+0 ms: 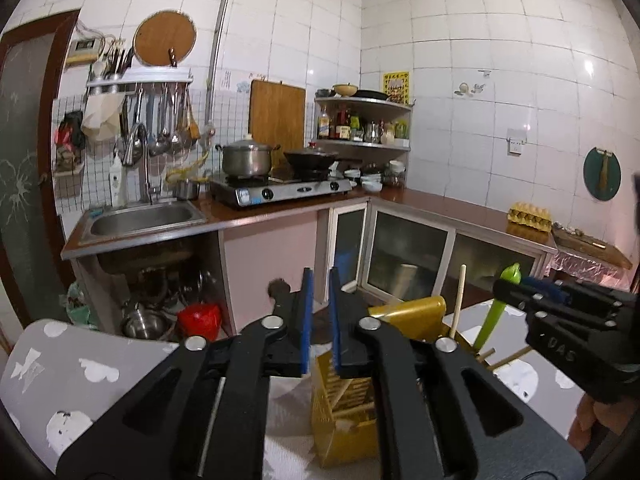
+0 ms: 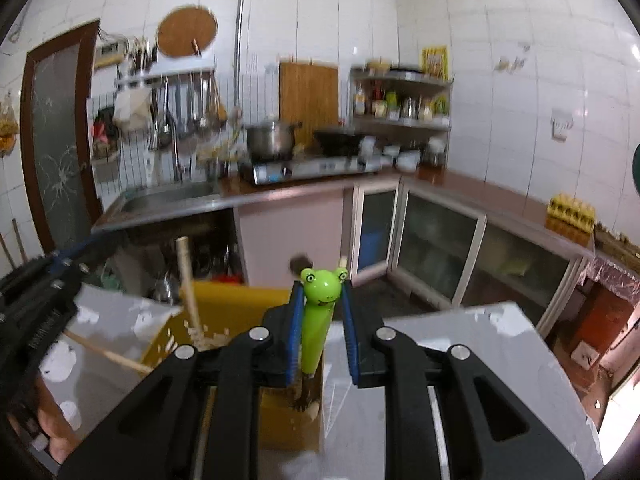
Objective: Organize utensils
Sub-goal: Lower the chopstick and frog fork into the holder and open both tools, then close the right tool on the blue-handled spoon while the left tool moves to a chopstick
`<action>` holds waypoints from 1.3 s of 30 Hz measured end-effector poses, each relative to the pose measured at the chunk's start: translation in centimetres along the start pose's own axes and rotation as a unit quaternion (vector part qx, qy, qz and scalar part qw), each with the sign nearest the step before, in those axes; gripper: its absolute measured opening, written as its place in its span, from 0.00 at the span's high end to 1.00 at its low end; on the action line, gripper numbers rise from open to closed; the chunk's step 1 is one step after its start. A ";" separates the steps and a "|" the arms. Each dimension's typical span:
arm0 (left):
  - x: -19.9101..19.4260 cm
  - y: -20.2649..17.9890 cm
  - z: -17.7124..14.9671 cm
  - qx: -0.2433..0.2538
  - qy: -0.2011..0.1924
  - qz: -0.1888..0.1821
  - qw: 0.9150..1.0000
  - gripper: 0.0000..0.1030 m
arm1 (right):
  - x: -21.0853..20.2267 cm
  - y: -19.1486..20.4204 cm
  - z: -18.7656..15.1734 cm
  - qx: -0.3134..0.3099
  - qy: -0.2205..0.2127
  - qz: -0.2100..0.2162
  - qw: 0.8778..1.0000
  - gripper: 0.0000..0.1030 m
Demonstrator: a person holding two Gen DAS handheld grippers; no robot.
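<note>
Right hand-held gripper (image 2: pixel 320 320), clamped on the frog-headed green utensil (image 2: pixel 318 312) at frame center, best lowered straight into the yellow holder (image 2: pixel 224 304) on the desk (image 2: pixel 460 332), left hand-held gripper (image 1: pixel 319 320) slightly apart, empty.

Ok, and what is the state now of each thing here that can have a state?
Left tool: open, nothing between its fingers.
Right tool: shut on the green frog utensil.
Green frog utensil: upright, lower end down in the yellow holder.
Yellow holder: upright on the table, wooden sticks in it.
Pot: lid on.
Cabinet doors: shut.
</note>
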State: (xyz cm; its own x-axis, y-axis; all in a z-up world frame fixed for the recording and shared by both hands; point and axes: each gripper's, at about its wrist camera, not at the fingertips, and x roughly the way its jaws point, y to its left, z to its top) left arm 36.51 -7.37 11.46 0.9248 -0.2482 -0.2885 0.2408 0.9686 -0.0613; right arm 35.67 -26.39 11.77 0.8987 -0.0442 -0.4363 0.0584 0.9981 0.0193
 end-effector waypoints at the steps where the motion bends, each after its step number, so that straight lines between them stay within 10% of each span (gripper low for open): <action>1: -0.5 0.3 0.2 -0.002 0.004 0.001 1.000 0.80 | 0.1 -0.1 -0.1 0.001 0.011 -0.001 1.000 0.81; 4: -2.1 0.9 0.6 -0.005 0.008 0.010 1.000 0.58 | -0.3 -0.7 -0.3 0.009 0.028 0.005 1.000 0.78; 7: -4.4 2.0 1.1 -0.008 0.003 0.022 1.000 0.43 | -2.1 -1.1 -0.1 0.013 0.019 -0.004 1.000 0.51; 15: -10.2 5.0 0.4 -0.021 0.002 0.048 0.999 0.11 | -7.4 -1.6 -1.4 0.012 0.013 -0.027 0.999 0.38; 39: -12.5 7.4 -13.5 -0.013 0.124 0.073 0.990 0.05 | -10.4 -1.6 -21.7 0.071 0.177 -0.112 0.975 0.35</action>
State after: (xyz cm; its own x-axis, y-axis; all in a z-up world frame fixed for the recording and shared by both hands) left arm 22.72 3.08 1.71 0.8477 -0.0989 -0.5211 0.1000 0.9946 -0.0261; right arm 16.81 -26.61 -3.30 0.6515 -0.2171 -0.7269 0.3175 0.9483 0.0013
